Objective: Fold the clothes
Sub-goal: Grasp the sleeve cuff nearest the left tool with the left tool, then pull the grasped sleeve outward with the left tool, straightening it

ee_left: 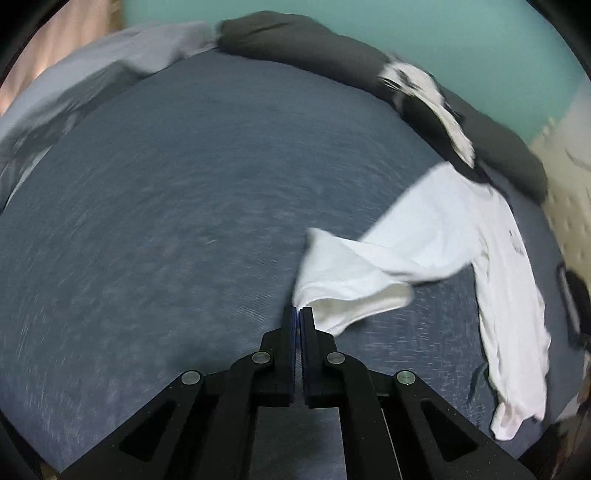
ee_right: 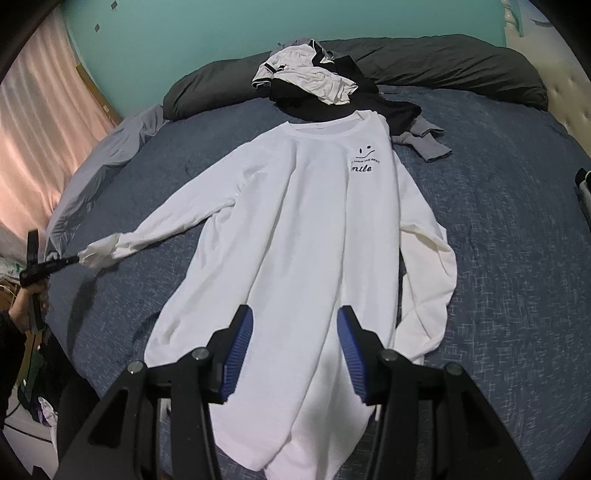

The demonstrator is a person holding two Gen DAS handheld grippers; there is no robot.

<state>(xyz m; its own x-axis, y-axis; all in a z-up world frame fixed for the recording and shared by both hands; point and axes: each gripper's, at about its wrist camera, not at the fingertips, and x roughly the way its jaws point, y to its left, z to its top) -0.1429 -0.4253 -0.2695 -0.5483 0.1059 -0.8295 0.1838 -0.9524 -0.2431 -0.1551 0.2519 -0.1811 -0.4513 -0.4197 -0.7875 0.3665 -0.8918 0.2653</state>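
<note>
Right wrist view: white shirt [ee_right: 295,229] flat on bed [ee_right: 517,258]. Left claw [ee_left: 297,312] pinches cuff; right claw [ee_right: 295,332] spread, empty. We judge fabric soft, light; grip seams.

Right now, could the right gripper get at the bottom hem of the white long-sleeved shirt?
Probably yes. The right gripper hangs open just above the white long-sleeved shirt, its lower part spread flat on the blue bedspread with nothing in between.

I see a white shirt [ee_right: 295,229] with dark lettering at upper right of its chest, a mottled blue bed [ee_right: 498,221], a dark grey pillow [ee_right: 443,62], a teal wall [ee_right: 184,33] and pink curtains [ee_right: 40,122].
</note>
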